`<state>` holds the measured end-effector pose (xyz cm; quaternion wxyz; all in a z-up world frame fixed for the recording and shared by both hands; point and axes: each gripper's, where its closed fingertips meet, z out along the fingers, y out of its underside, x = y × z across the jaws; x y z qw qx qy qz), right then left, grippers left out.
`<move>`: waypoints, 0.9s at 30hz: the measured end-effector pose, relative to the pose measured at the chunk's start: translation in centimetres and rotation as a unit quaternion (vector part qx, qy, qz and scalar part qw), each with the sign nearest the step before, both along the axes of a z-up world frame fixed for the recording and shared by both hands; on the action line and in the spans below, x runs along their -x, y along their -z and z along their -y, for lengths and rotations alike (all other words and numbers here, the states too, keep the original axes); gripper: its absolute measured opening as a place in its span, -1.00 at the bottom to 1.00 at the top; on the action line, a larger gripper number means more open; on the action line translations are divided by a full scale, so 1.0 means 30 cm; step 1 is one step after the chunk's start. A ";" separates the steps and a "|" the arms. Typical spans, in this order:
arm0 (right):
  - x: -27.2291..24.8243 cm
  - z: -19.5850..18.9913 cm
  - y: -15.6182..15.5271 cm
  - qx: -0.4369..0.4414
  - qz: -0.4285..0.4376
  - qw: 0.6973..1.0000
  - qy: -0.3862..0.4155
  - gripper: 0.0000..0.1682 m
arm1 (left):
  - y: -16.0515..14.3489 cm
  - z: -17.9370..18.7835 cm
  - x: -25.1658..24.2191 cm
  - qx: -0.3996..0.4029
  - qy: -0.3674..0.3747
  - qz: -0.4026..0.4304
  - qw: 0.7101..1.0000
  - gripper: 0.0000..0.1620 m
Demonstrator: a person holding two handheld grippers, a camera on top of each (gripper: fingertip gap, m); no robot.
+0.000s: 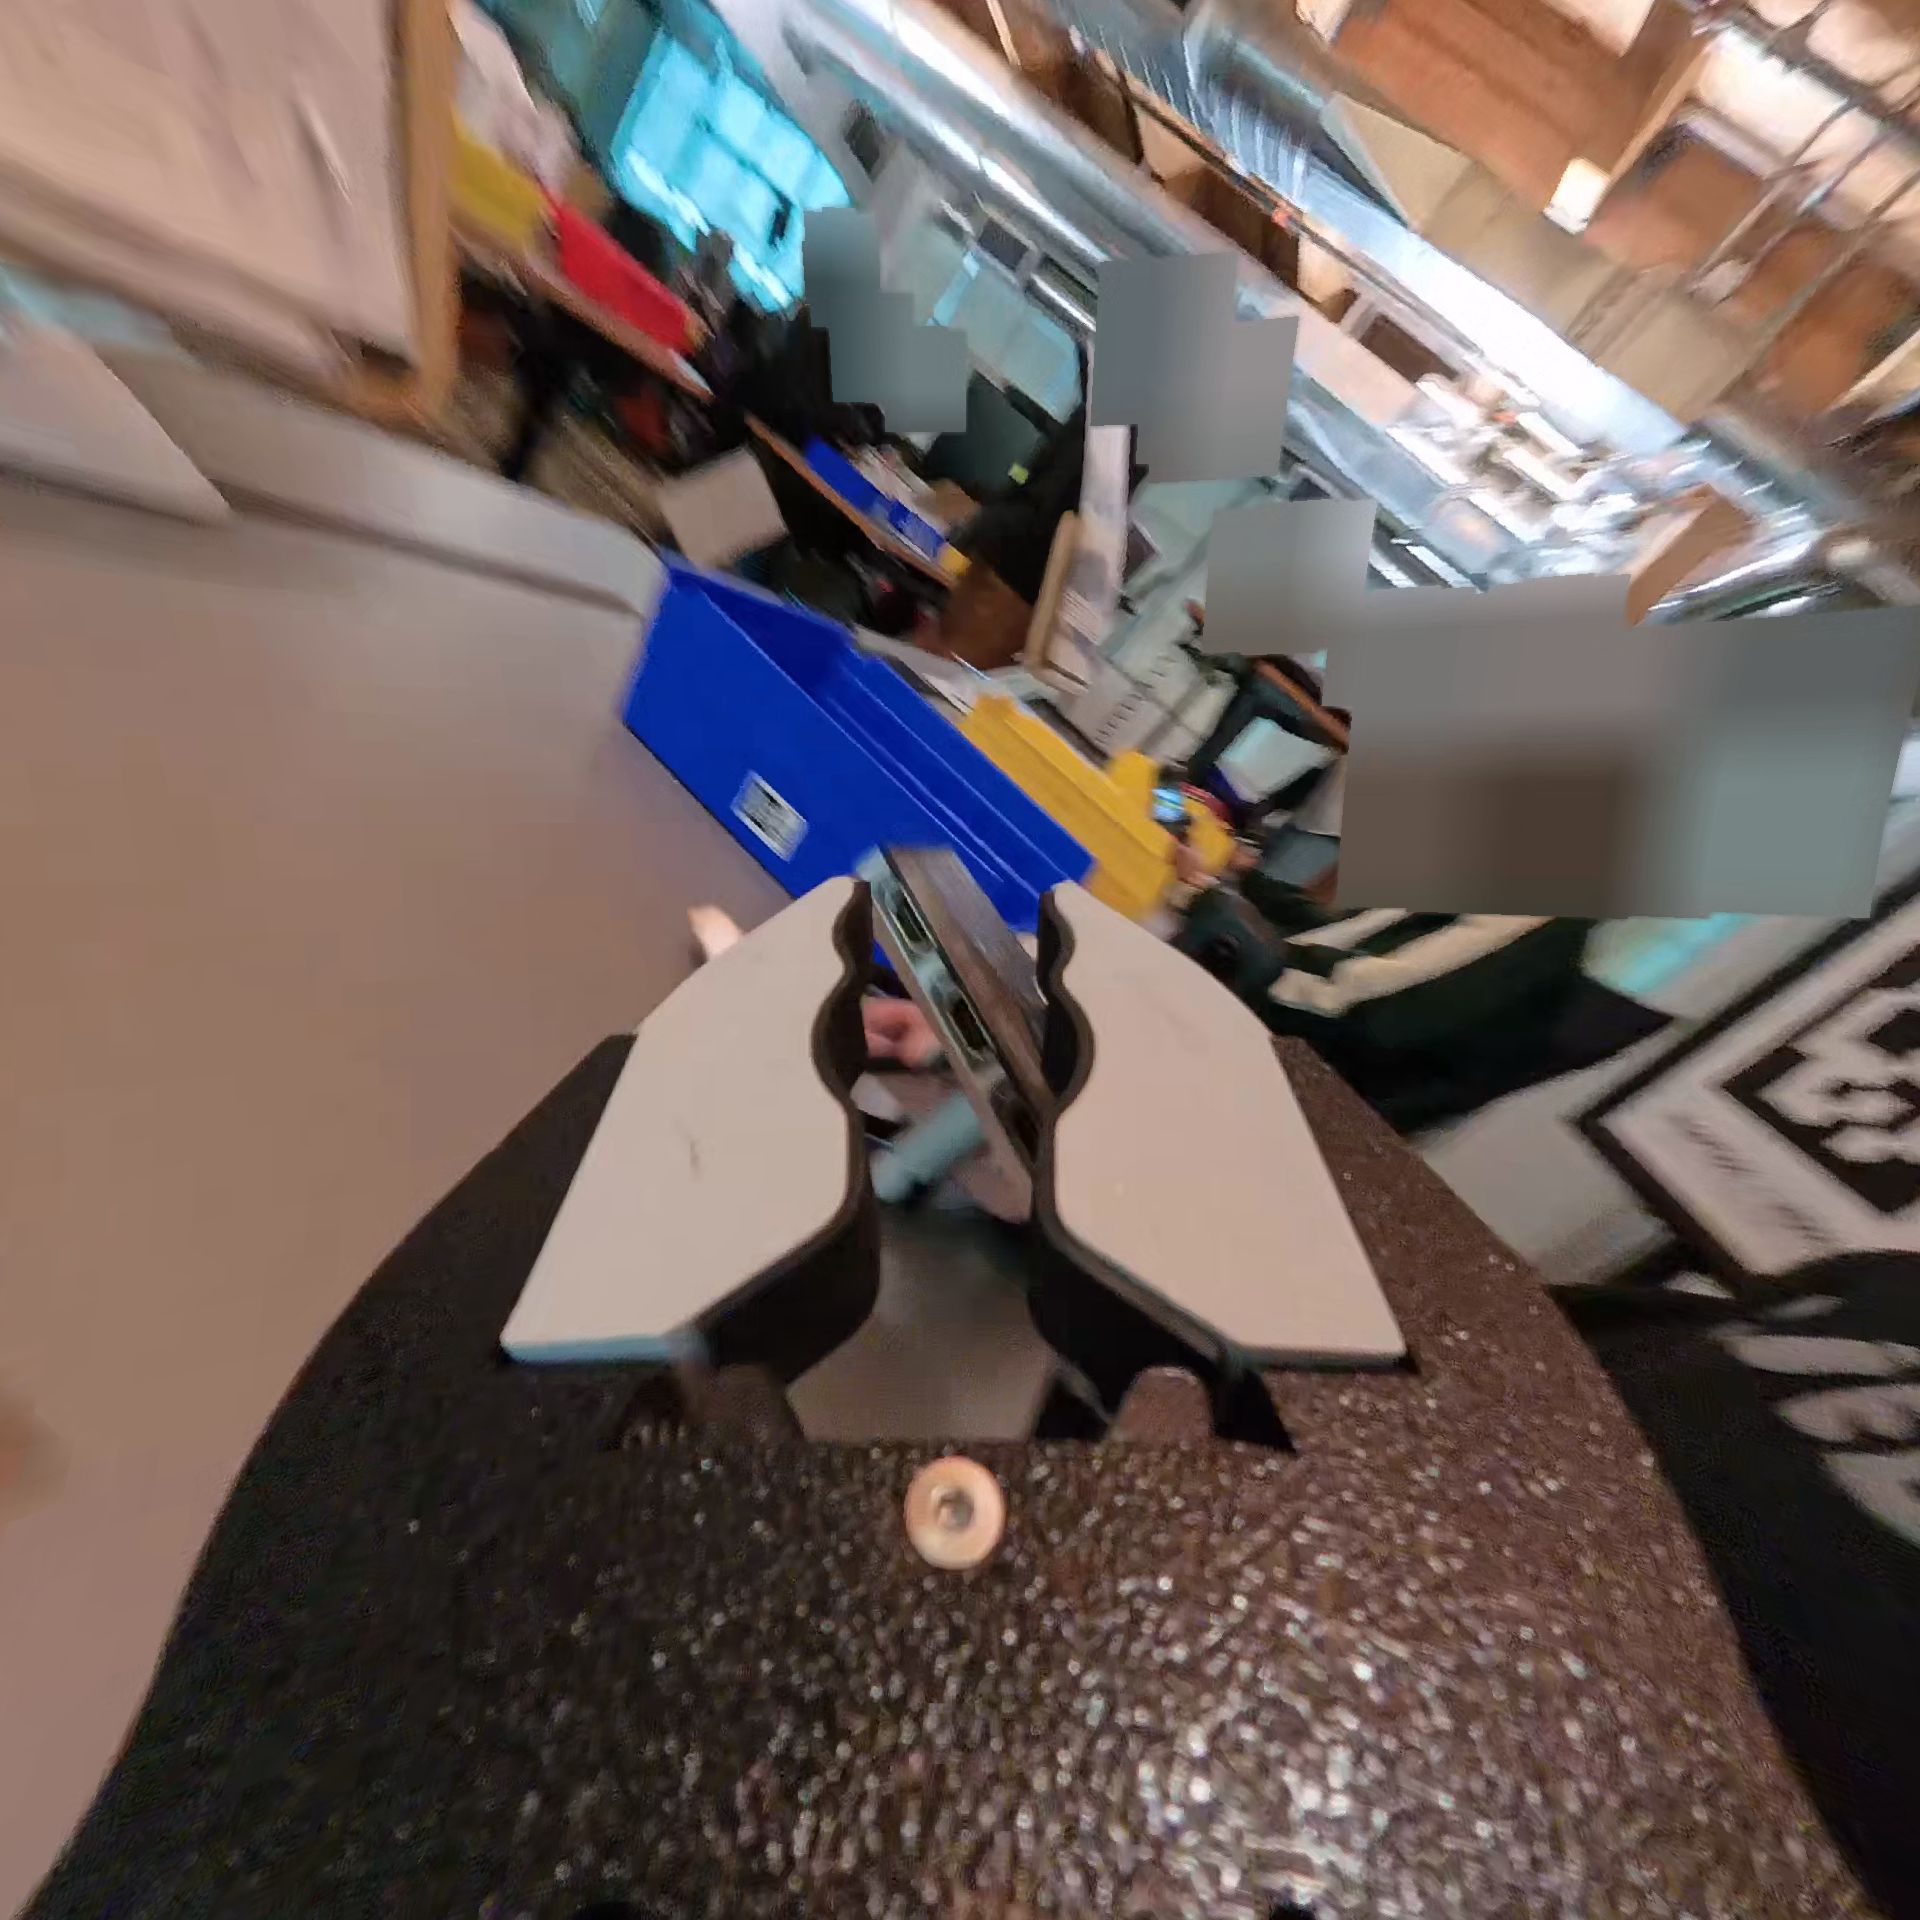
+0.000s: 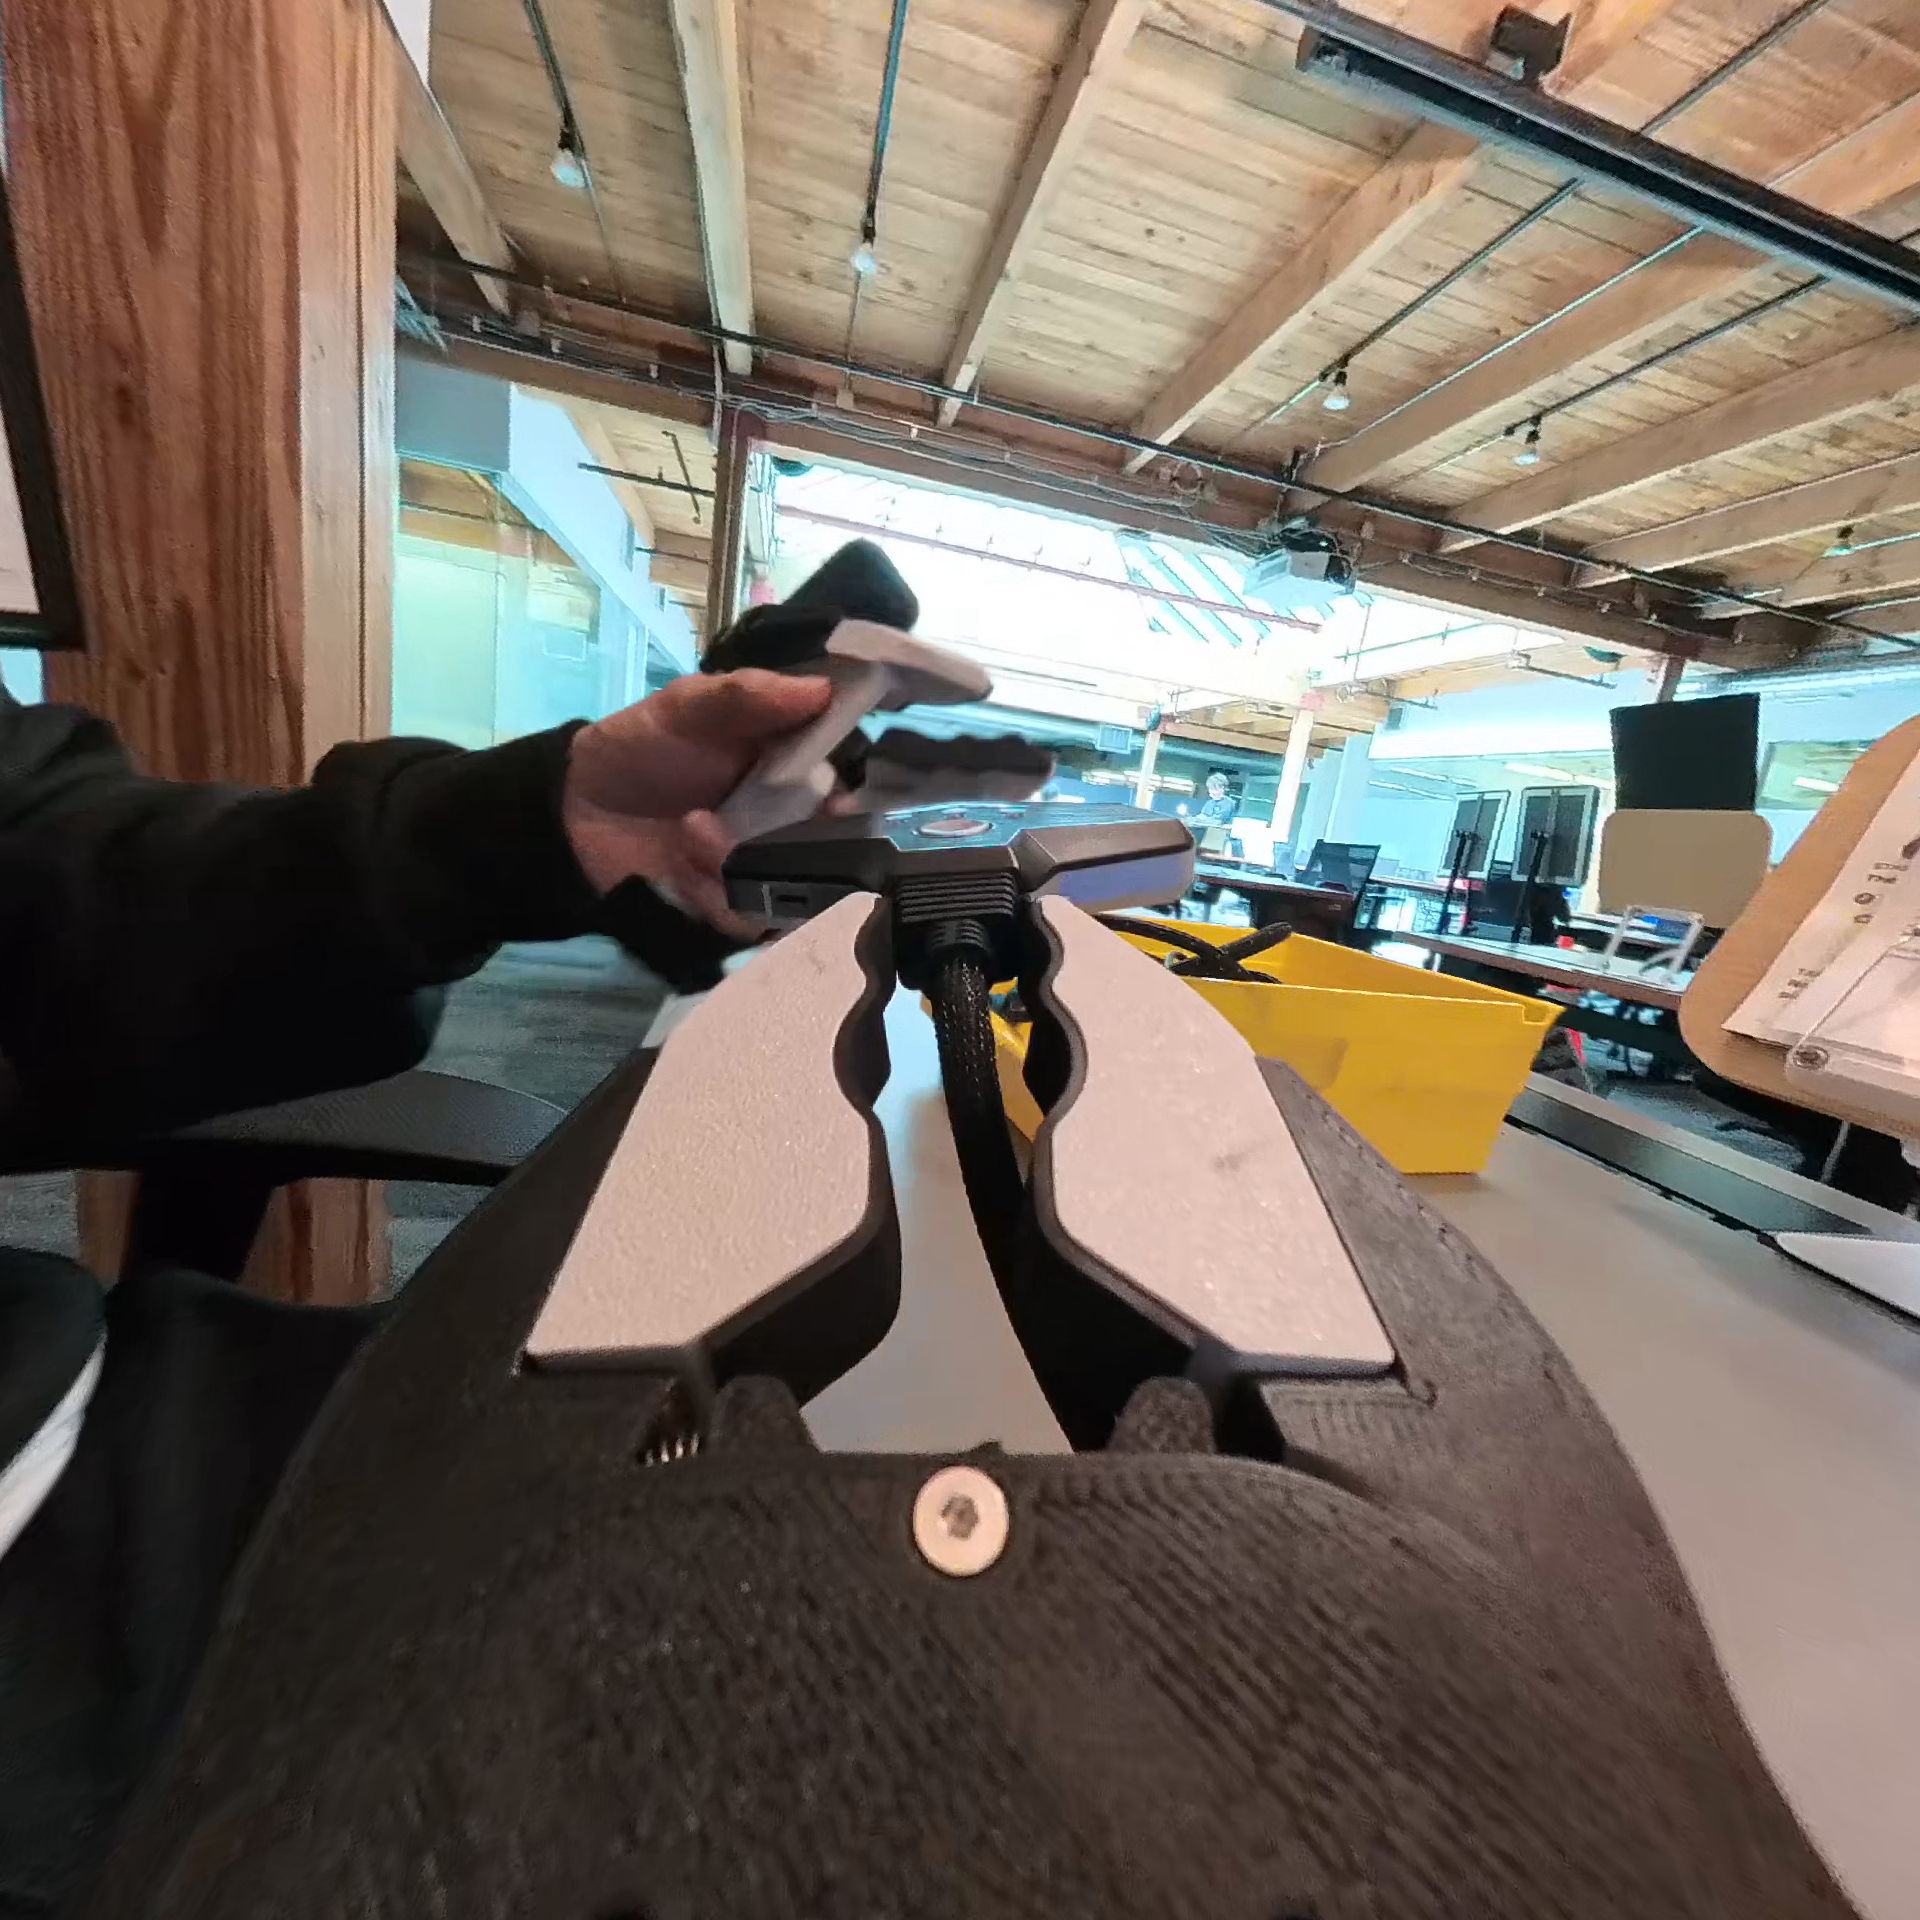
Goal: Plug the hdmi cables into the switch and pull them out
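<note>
Right wrist view: right tongs [image 2: 961, 935] pinch cable plug [image 2: 956, 906]; left tongs [image 1: 951, 914] clamp tilted switch [image 1: 961, 997].

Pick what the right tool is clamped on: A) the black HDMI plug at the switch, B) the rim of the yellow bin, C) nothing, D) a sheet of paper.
A: the right tool is shut on the HDMI plug, which sits at the switch port.
</note>
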<state>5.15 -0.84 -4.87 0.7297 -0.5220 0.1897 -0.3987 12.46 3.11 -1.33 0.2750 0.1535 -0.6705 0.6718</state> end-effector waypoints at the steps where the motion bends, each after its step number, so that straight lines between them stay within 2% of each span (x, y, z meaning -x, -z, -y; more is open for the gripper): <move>1: 0.001 0.001 -0.001 -0.003 -0.001 1.000 -0.006 -0.73 | -0.024 -0.025 -0.055 -0.004 -0.039 0.047 0.998 -0.64; 3: -0.002 0.003 -0.001 -0.008 -0.005 1.000 -0.012 -0.73 | -0.020 -0.078 -0.195 -0.073 -0.130 0.161 0.976 -0.64; 5: -0.005 0.002 0.000 -0.006 -0.006 1.000 -0.016 -0.73 | 0.023 -0.141 -0.322 -0.182 -0.186 0.275 0.926 -0.60; 7: -0.007 0.006 -0.001 -0.006 -0.005 1.000 -0.013 -0.73 | 0.084 -0.189 -0.398 -0.283 -0.186 0.353 0.872 -0.52; 9: -0.009 0.008 0.000 -0.004 -0.005 1.000 -0.011 -0.73 | 0.152 -0.207 -0.435 -0.352 -0.159 0.387 0.838 -0.53; 13: -0.008 0.009 -0.001 -0.005 -0.003 1.000 -0.010 -0.73 | 0.259 -0.162 -0.410 -0.390 -0.085 0.375 0.837 -0.61; 14: -0.006 0.012 -0.003 -0.008 0.000 1.000 -0.008 -0.73 | 0.260 -0.155 -0.418 -0.393 -0.090 0.386 0.830 -0.81; 15: -0.004 0.015 -0.005 -0.010 0.003 1.000 -0.006 -0.73 | 0.246 -0.151 -0.430 -0.391 -0.103 0.402 0.822 -0.92; 17: 0.000 0.018 -0.007 -0.012 0.006 1.000 -0.005 -0.73 | 0.190 -0.149 -0.462 -0.380 -0.138 0.420 0.813 -0.92; 21: 0.000 0.017 -0.007 -0.012 0.006 1.000 -0.007 -0.73 | -0.026 -0.179 -0.578 -0.315 -0.257 0.457 0.791 -0.92; 24: 0.000 0.016 -0.006 -0.012 0.005 1.000 -0.008 -0.73 | -0.174 -0.171 -0.596 -0.218 -0.268 0.477 0.808 -0.93; 27: 0.000 0.018 -0.008 -0.014 0.006 1.000 -0.008 -0.73 | -0.285 -0.174 -0.585 -0.141 -0.276 0.463 0.831 -0.92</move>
